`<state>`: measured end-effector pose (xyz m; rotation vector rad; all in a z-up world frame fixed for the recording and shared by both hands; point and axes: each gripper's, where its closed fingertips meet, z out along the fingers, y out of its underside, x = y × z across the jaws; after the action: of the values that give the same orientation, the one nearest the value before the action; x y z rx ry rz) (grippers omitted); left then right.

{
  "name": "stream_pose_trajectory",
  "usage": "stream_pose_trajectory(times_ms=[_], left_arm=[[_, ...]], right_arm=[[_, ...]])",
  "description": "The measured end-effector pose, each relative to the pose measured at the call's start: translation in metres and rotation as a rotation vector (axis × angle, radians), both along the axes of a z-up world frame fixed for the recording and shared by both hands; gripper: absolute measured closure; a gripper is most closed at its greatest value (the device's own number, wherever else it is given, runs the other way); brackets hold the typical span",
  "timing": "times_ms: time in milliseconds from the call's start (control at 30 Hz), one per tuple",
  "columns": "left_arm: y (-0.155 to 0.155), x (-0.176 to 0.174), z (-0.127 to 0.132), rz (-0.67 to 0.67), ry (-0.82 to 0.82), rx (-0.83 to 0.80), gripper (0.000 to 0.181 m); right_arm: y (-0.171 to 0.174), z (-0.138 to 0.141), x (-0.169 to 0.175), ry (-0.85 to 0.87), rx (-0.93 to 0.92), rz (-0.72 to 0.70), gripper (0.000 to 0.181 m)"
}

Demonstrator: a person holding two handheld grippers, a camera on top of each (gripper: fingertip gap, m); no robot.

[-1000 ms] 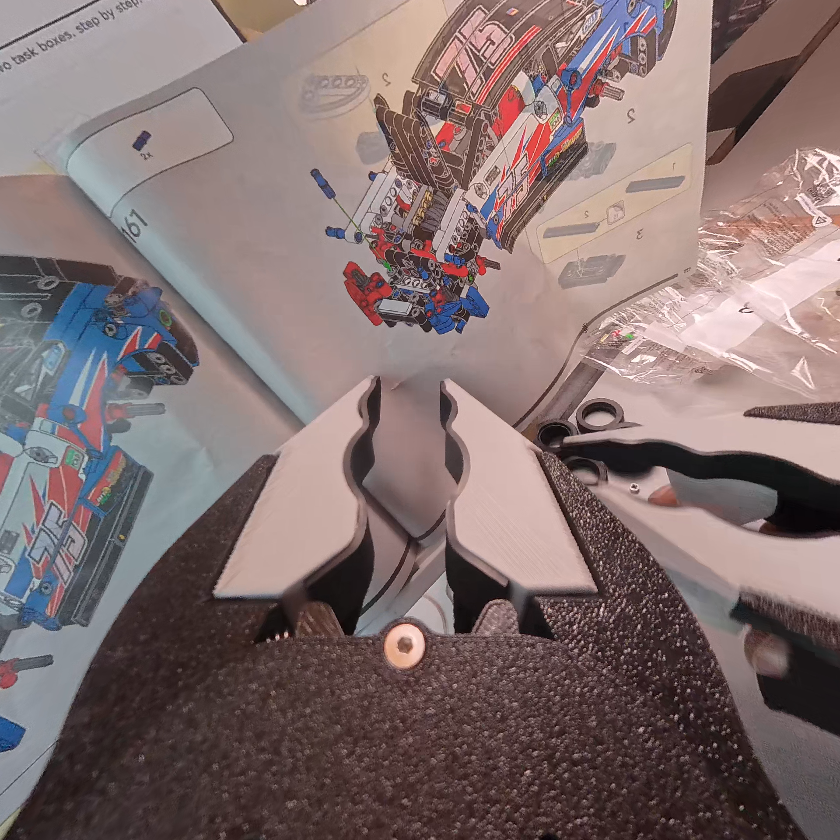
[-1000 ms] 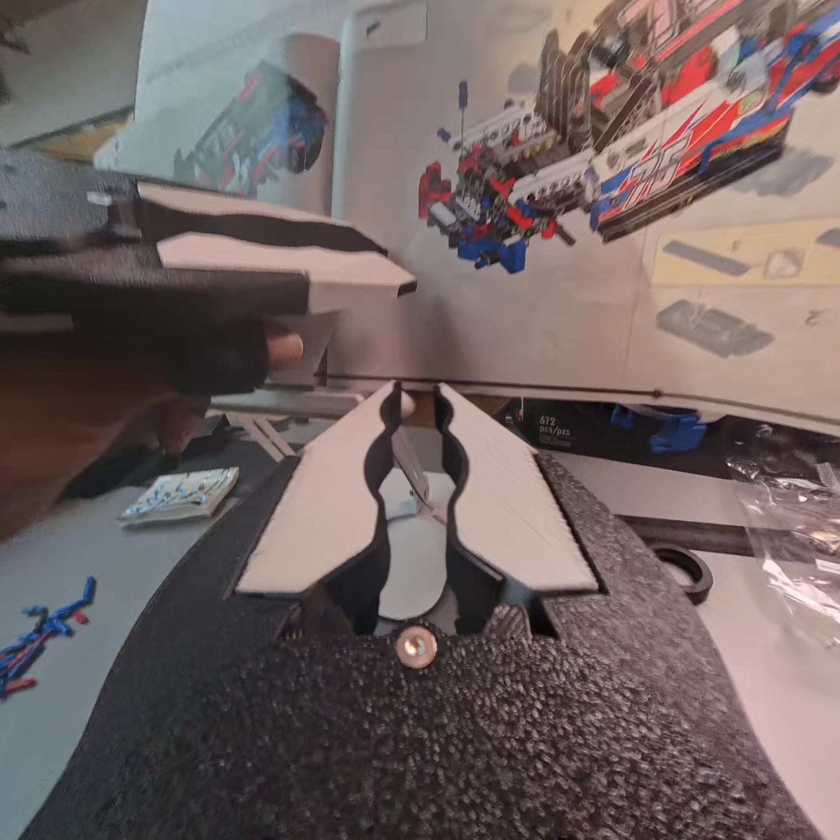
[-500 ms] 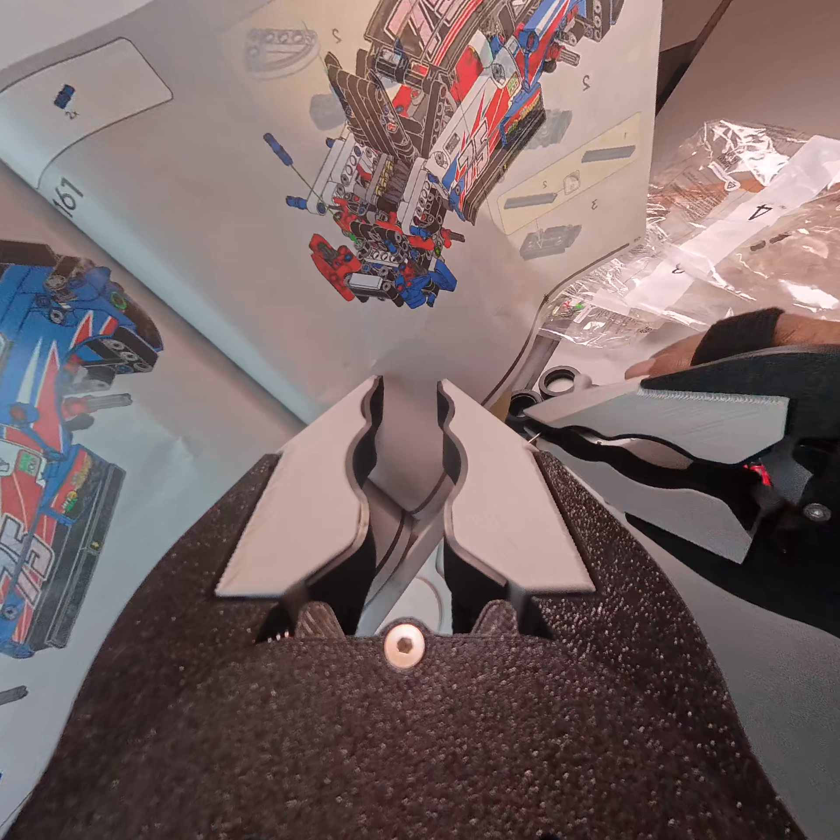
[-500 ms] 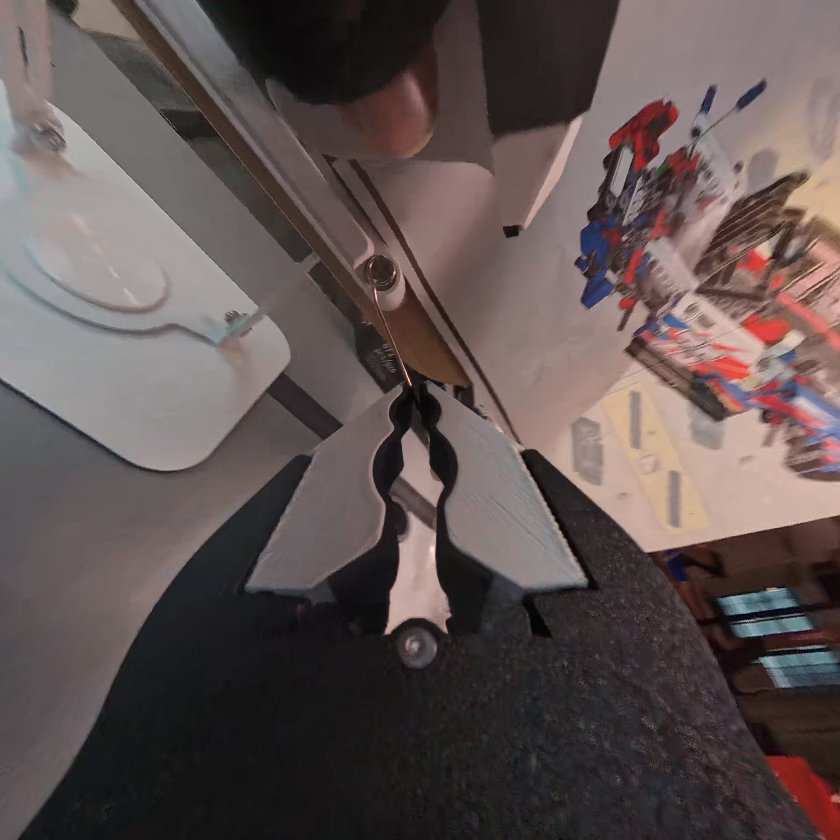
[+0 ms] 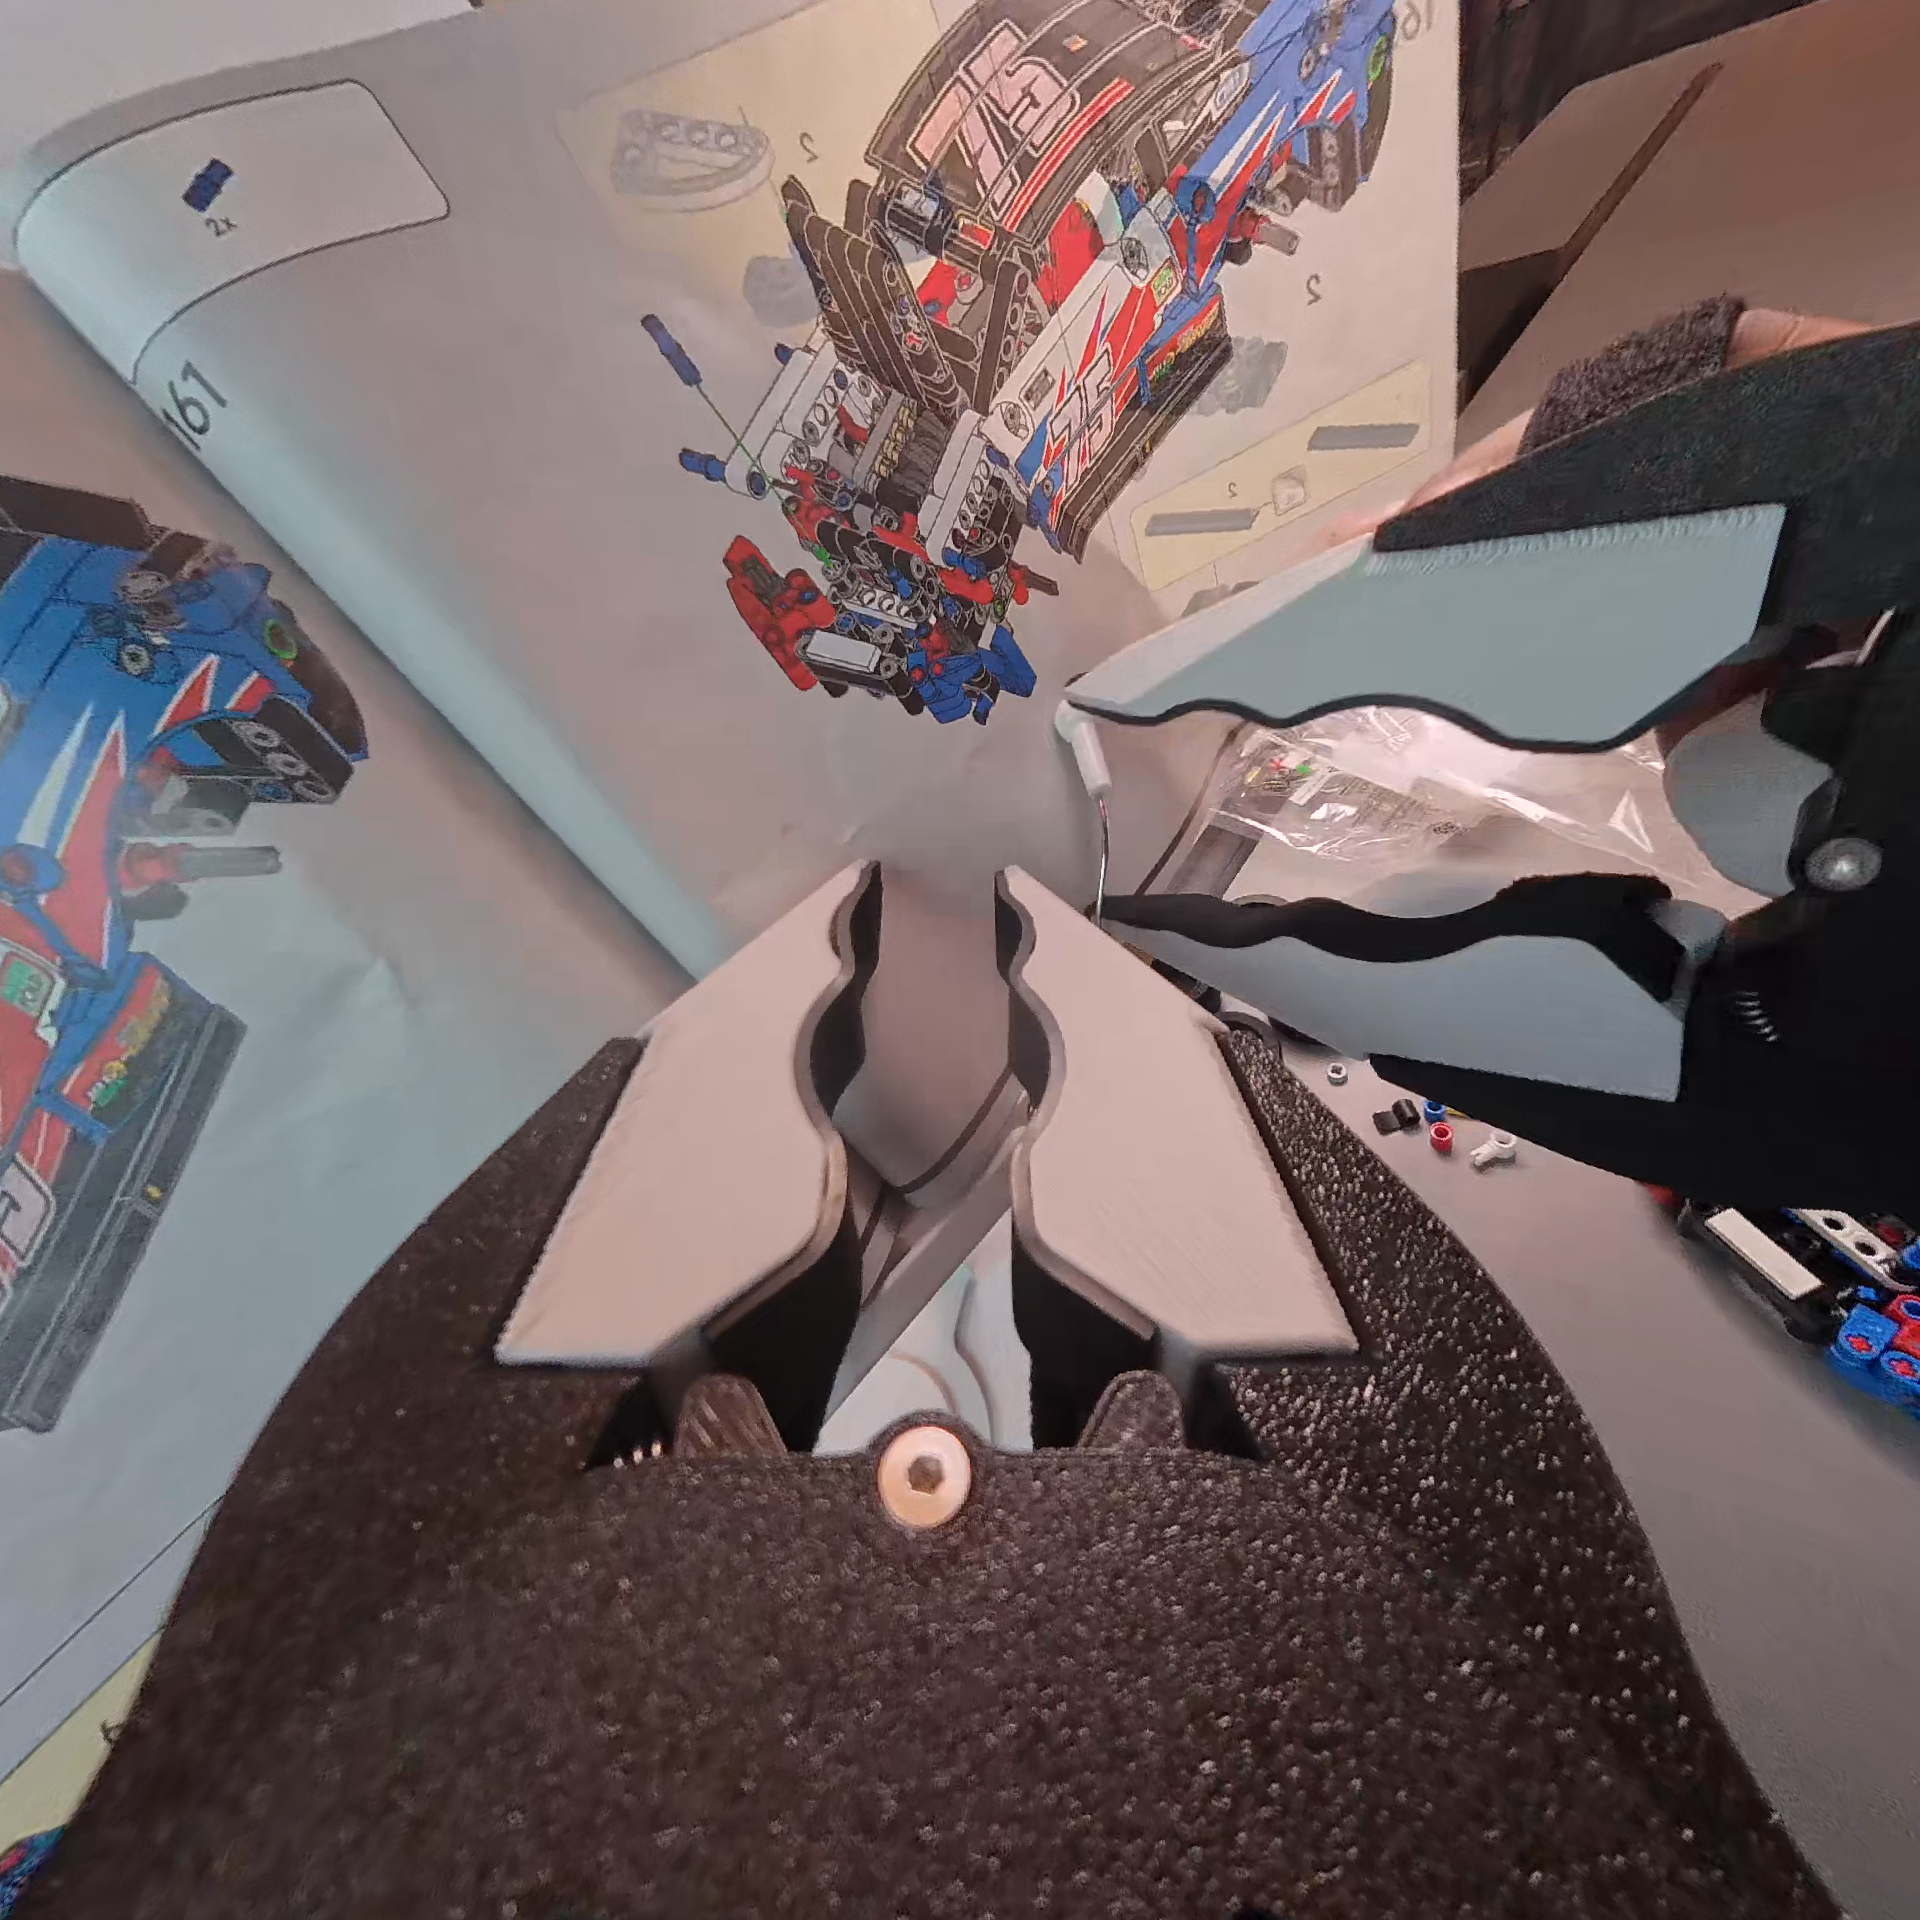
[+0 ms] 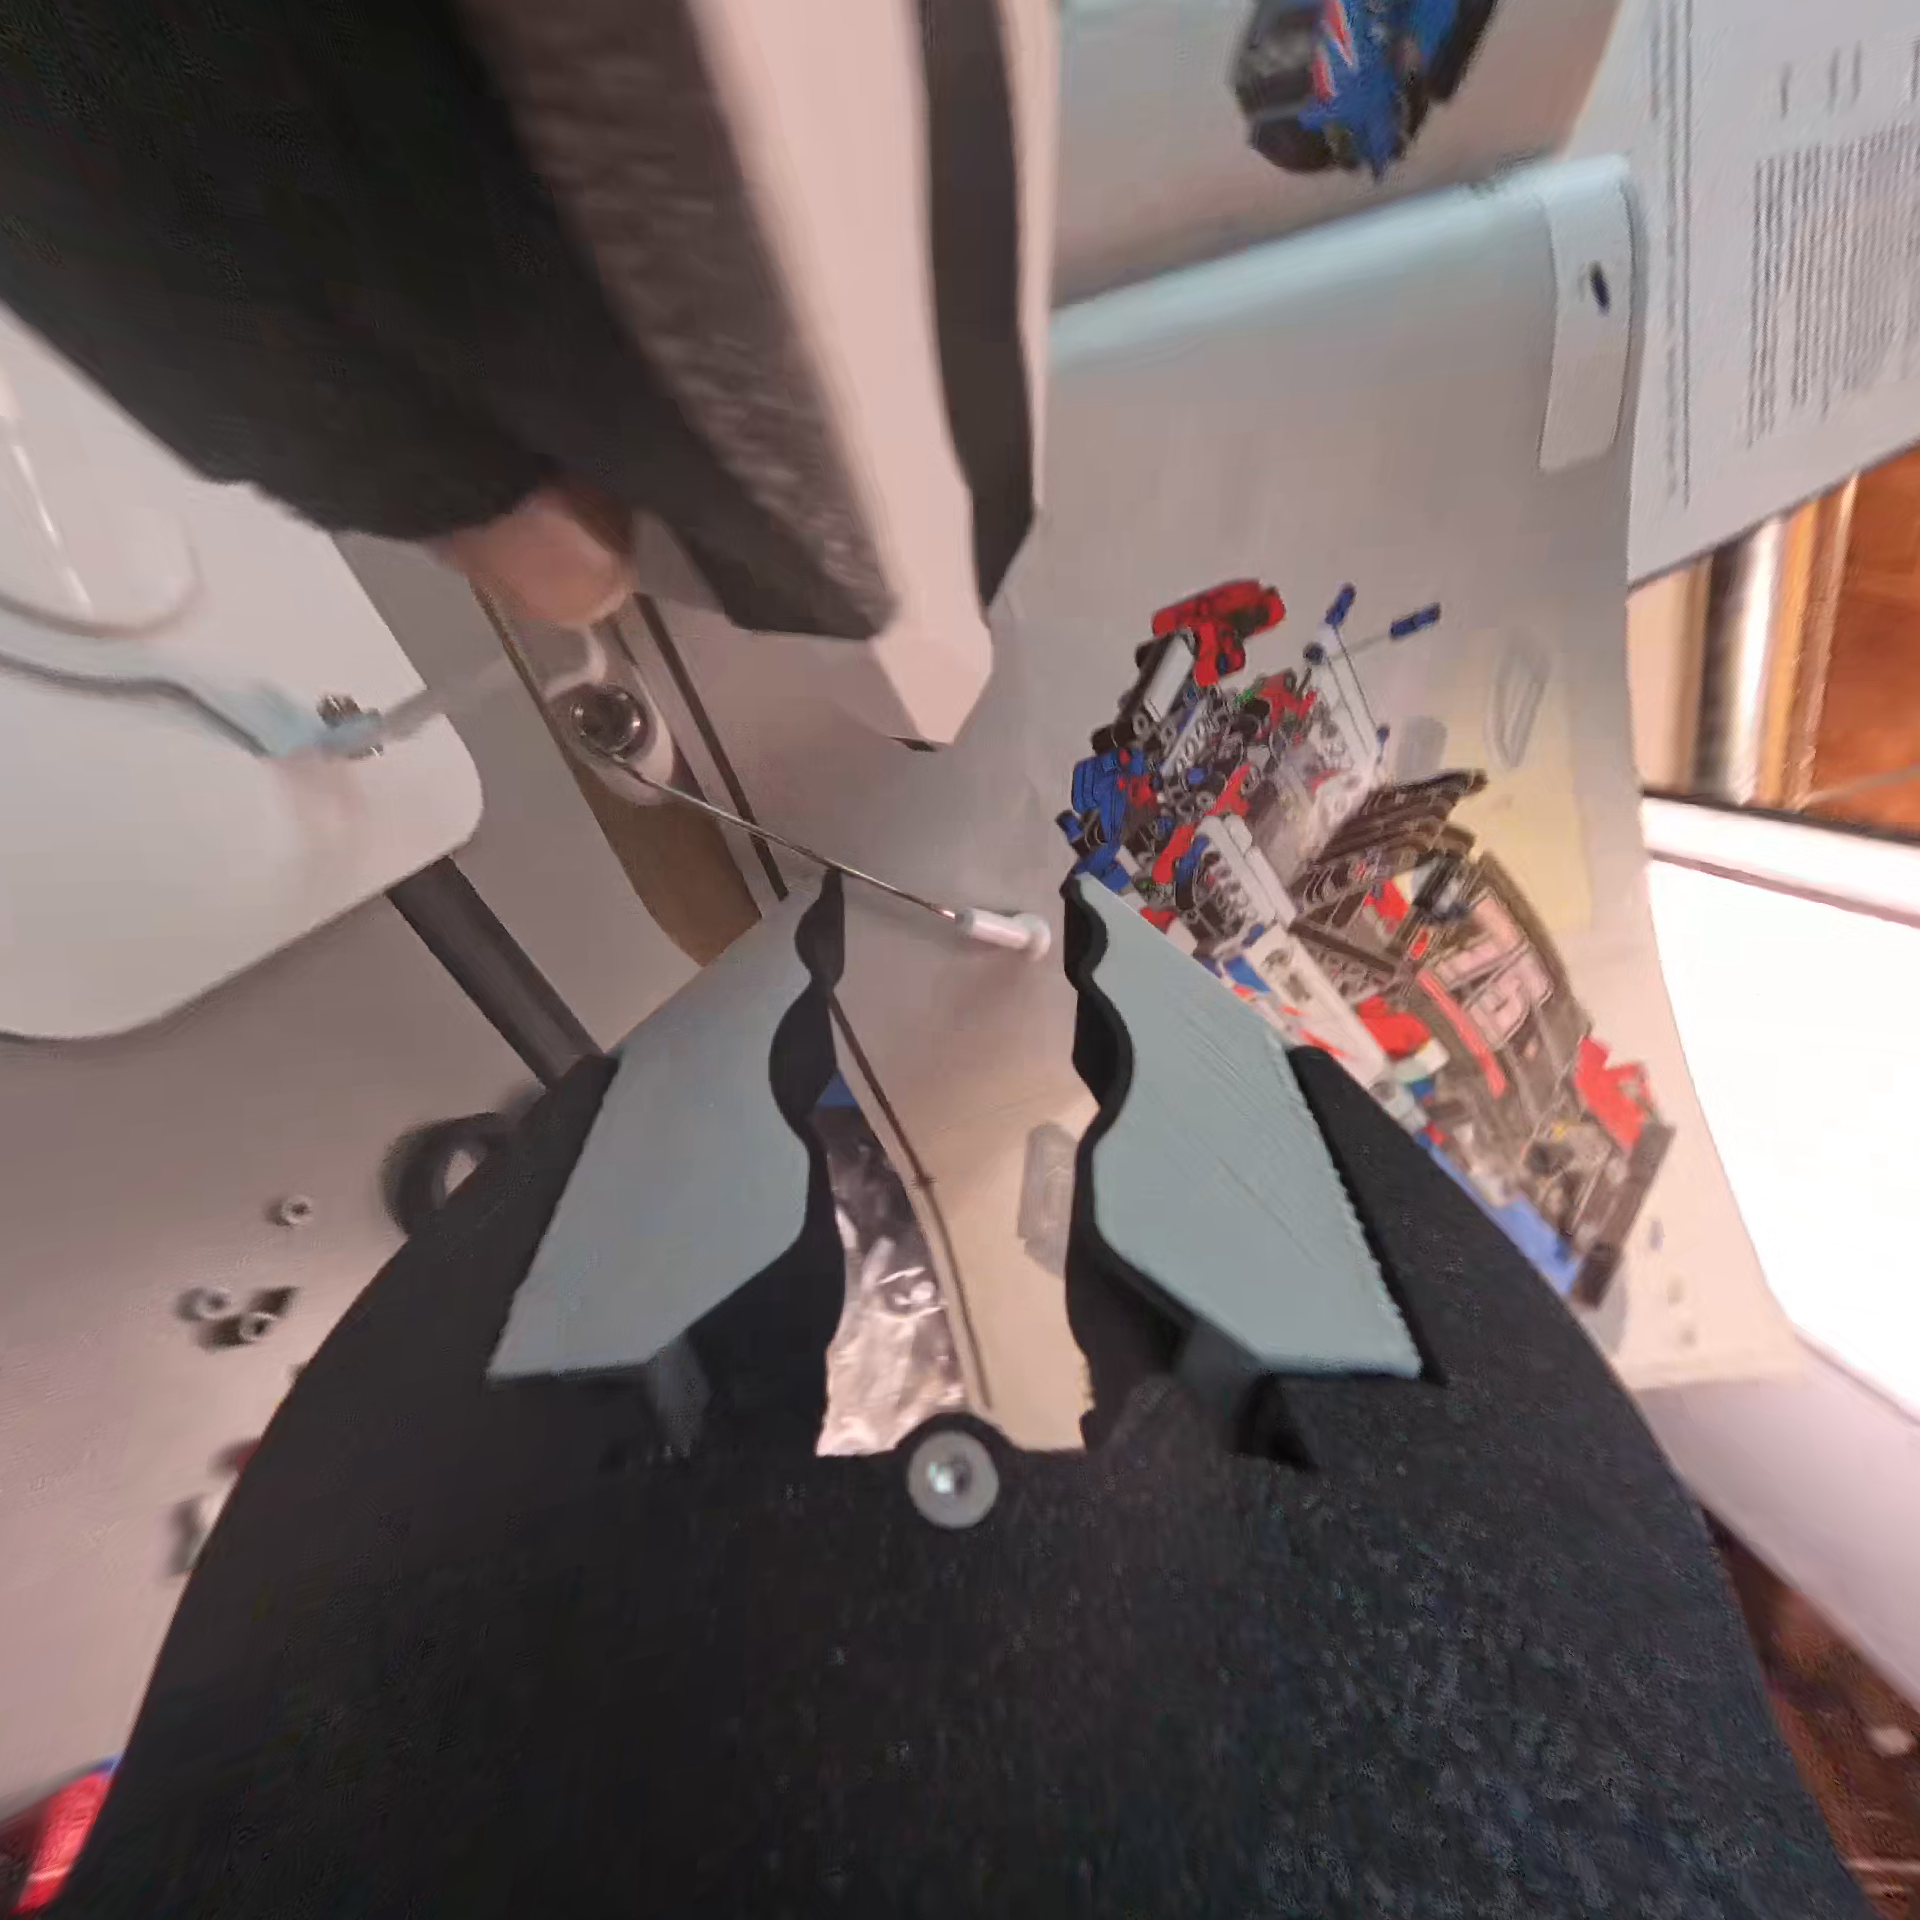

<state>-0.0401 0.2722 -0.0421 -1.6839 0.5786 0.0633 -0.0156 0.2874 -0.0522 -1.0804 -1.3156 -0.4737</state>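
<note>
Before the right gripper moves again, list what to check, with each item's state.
1. Right gripper jaws apart: ok.
2. Wire clip free of the right gripper: cannot tell; its white tip sits just ahead of the parted jaws.
3. White tip pressing on the booklet page: cannot tell.
4. Left gripper at the page: ok, the page's lower edge runs between its parted jaws.
5. Loose small parts clear of both grippers: ok, they lie on the table below the right gripper.
</note>
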Motion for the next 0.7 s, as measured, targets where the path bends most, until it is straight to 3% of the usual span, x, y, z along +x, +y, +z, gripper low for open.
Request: stream_pose_trajectory(times_ms=[133, 267, 367, 467, 600, 700], left_arm=[[-0.013, 0.002, 0.007, -0.016, -0.026, 0.031, 0.152], [-0.030, -0.005, 0.012, -0.001, -0.072, 0.059, 0.147], [-0.034, -0.011, 0.008, 0.005, -0.107, 0.039, 0.146], [-0.029, -0.016, -0.004, 0.018, -0.112, -0.013, 0.146], [-0.028, -0.016, -0.005, 0.016, -0.113, -0.016, 0.144], [-0.043, -0.020, 0.000, 0.019, -0.131, 0.031, 0.140]], right_arm=[[-0.004, -0.010, 0.017, 0.401, -0.302, 0.002, 0.145], [-0.016, -0.021, 0.007, 0.800, -0.779, 0.192, 0.140], [-0.015, -0.014, -0.002, 0.968, -1.016, 0.270, 0.138], [-0.009, -0.004, -0.005, 1.014, -1.025, 0.263, 0.157], [-0.003, -0.005, -0.003, 0.932, -0.882, 0.219, 0.173], [-0.005, -0.006, 0.000, 0.913, -0.848, 0.244, 0.172]])
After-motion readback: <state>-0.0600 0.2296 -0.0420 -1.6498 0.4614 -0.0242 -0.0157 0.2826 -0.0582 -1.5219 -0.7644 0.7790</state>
